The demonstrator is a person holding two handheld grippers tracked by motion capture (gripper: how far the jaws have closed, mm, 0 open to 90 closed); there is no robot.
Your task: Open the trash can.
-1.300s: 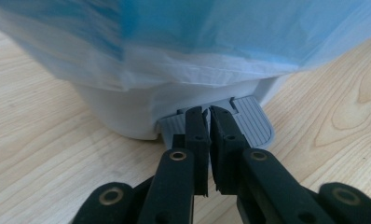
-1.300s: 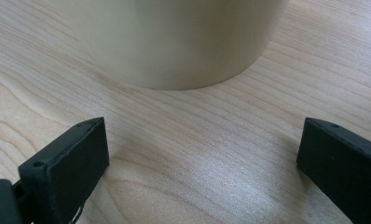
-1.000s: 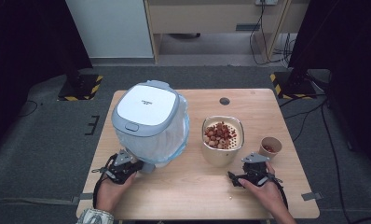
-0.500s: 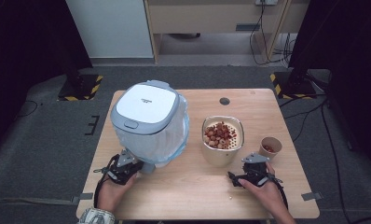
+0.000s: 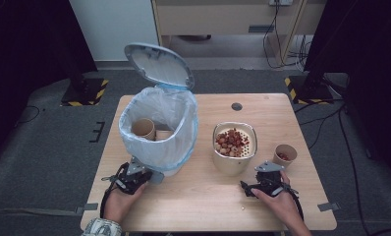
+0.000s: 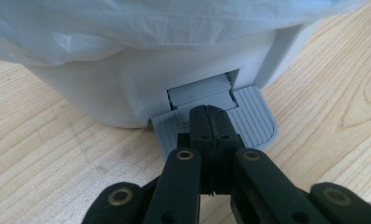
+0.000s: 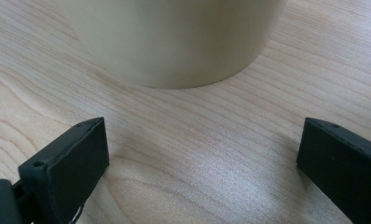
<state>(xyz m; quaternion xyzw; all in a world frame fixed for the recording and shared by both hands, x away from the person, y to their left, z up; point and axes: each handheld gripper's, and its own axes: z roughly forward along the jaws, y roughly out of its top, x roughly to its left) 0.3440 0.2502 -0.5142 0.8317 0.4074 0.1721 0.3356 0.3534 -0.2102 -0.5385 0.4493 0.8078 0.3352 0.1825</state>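
A white pedal bin (image 5: 159, 129) with a pale blue liner stands at the table's left, its lid (image 5: 158, 65) swung up and back. Two paper cups (image 5: 143, 129) lie inside. My left gripper (image 5: 143, 173) is shut, with nothing between its jaws, and its tip presses down on the bin's grey pedal (image 6: 249, 122) at the base (image 6: 127, 88). My right gripper (image 5: 246, 187) rests open on the wood just in front of the cream bowl (image 5: 234, 147), which holds several red and pale pieces. In the right gripper view the bowl's wall (image 7: 174, 37) rises right ahead of the spread jaws.
A small paper cup (image 5: 285, 154) with something red inside stands right of the bowl. A dark round hole (image 5: 237, 106) sits near the table's far edge. A tiny crumb (image 5: 242, 208) lies on the wood by the front edge. Bare wood (image 5: 198, 191) lies between my two hands.
The bin's lid has swung from closed to fully open, showing the liner and cups inside. Both hands stay where they were.
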